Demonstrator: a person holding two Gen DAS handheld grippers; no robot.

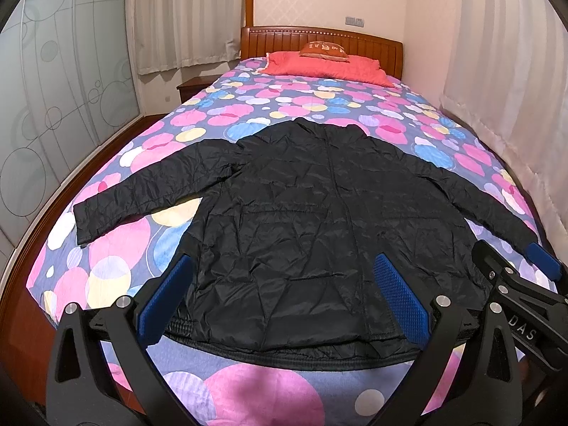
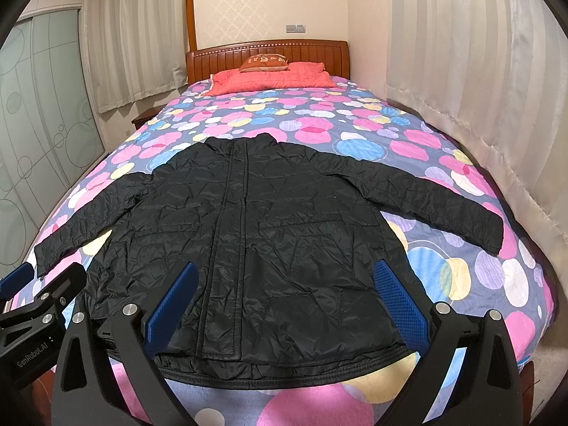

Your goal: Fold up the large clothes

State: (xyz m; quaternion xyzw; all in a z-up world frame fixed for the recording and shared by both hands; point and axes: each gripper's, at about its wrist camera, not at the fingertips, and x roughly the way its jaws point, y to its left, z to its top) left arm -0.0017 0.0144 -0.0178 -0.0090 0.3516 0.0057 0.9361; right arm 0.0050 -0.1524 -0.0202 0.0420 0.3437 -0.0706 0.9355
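Left wrist view, jacket: the black quilted puffer jacket (image 1: 301, 220) lies flat and front-up on the bed with the pink, blue and yellow circle-pattern cover (image 1: 269, 103), hem toward the camera, both sleeves spread out to the sides.
Left wrist view, tongs: the left tongs (image 1: 284, 298) stand wide apart with blue pads and hold nothing; they hover over the hem. The right tongs (image 1: 514, 259) show at the right edge, near the cuff of the sleeve on that side, and they also appear apart.
Right wrist view, jacket: the closed front placket runs from the collar to the hem; the sleeve on the right side (image 2: 443, 198) reaches toward the bed edge by the pale curtain (image 2: 479, 71).
Right wrist view, tongs: the right tongs (image 2: 285, 301) are wide apart and empty, above the lower part of the jacket. A part of the left tongs (image 2: 21, 277) shows at the left edge.
Step in hand: I judge folding is not yet begun. It is good to pinch each sleeve at the cuff, take only the top layer, and lay it straight across the chest, because the shiny cloth probably slips.
Hard to see: the hem corners lie behind the pads, and the pockets are hard to make out on the dark cloth.
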